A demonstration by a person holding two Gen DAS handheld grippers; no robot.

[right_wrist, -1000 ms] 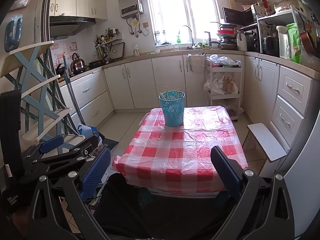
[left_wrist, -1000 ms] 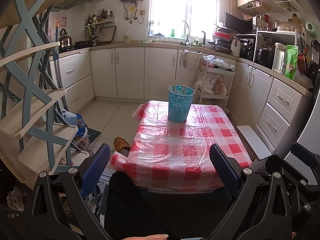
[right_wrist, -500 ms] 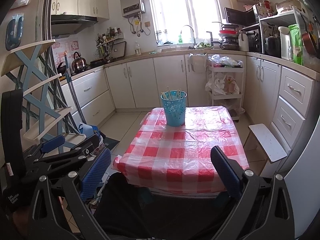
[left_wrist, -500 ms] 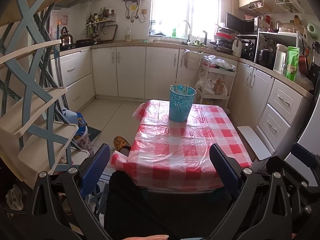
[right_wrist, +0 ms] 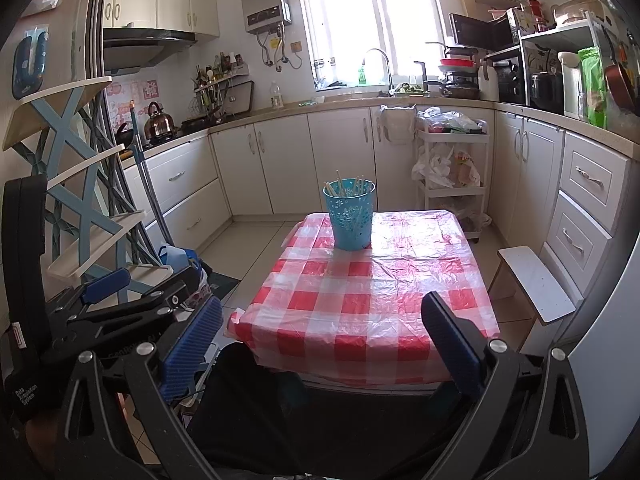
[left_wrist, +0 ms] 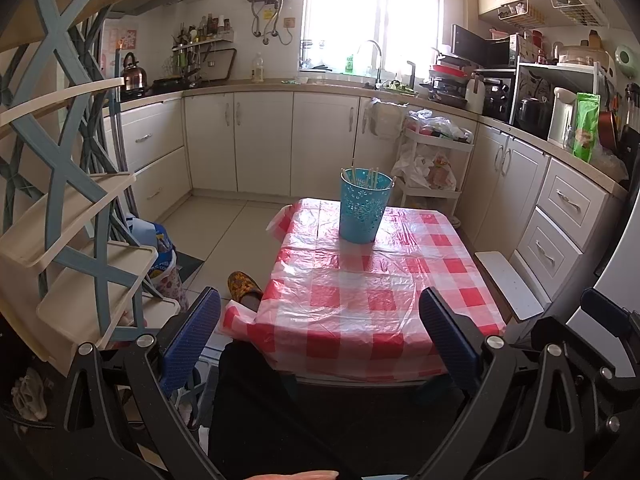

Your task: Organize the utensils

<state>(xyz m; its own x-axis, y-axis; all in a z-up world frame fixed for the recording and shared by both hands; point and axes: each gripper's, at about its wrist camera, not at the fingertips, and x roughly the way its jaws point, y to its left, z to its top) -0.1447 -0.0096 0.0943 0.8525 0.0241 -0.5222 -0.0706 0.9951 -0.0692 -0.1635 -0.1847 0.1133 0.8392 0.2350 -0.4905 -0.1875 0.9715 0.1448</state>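
A blue perforated holder [left_wrist: 363,209] stands at the far end of the table with the red-and-white checked cloth [left_wrist: 360,304]. Several pale chopsticks [left_wrist: 372,178] stick up out of it. It also shows in the right wrist view [right_wrist: 350,216], with the chopsticks [right_wrist: 344,187] inside. My left gripper [left_wrist: 320,332] is open and empty, held back over the near table edge. My right gripper [right_wrist: 320,334] is open and empty at the same near edge. The left gripper's body shows at the left of the right wrist view [right_wrist: 120,304].
A blue-and-cream shelf rack [left_wrist: 60,200] stands at the left. A white stool [right_wrist: 536,280] and drawers [right_wrist: 584,208] are at the right. A white trolley [right_wrist: 452,168] with bags stands behind the table. A slippered foot [left_wrist: 242,284] is on the floor left of the table.
Both views have tilted slightly, so the holder sits a little lower in frame. Both grippers stay open and empty.
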